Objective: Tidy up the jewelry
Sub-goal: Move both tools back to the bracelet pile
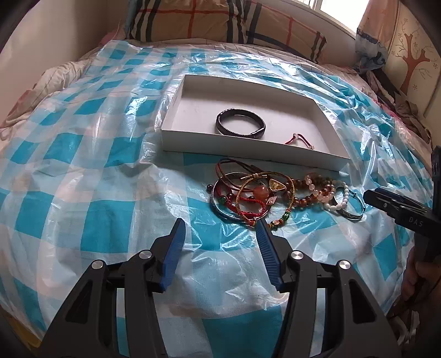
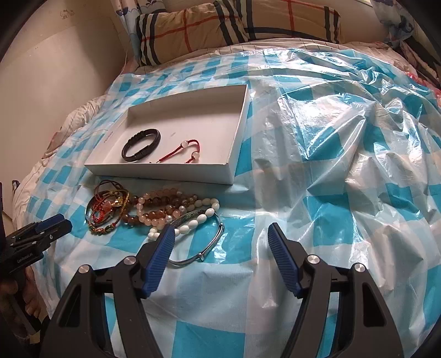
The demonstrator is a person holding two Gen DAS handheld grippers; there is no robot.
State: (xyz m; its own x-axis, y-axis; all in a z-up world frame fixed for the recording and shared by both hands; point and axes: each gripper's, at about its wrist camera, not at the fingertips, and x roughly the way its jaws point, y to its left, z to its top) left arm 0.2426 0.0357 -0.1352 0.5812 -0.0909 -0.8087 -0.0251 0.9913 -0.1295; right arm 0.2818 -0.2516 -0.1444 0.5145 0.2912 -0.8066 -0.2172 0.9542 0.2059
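A shallow white box (image 1: 248, 151) lies on the bed and holds a black leather bracelet (image 1: 240, 121) and a red cord bracelet (image 1: 299, 140). In front of it sits a tangled pile of bracelets (image 1: 248, 198), with brown and pink bead strands (image 1: 317, 190) and a silver bangle (image 1: 350, 213) to its right. My left gripper (image 1: 220, 221) stands open just short of the pile, holding nothing. My right gripper (image 2: 220, 228) is open too, its left finger (image 2: 160, 256) over the white bead bracelet (image 2: 193, 221) and silver bangle (image 2: 210, 243). The box (image 2: 165, 172) lies beyond.
A crinkled blue-and-white checked plastic sheet (image 2: 330, 165) covers the bed. A plaid pillow (image 2: 237, 24) lies at the head, with a wall (image 2: 55, 82) on the left. Clothes are heaped at the far right (image 1: 408, 110). A hand (image 1: 419, 278) holds the right gripper.
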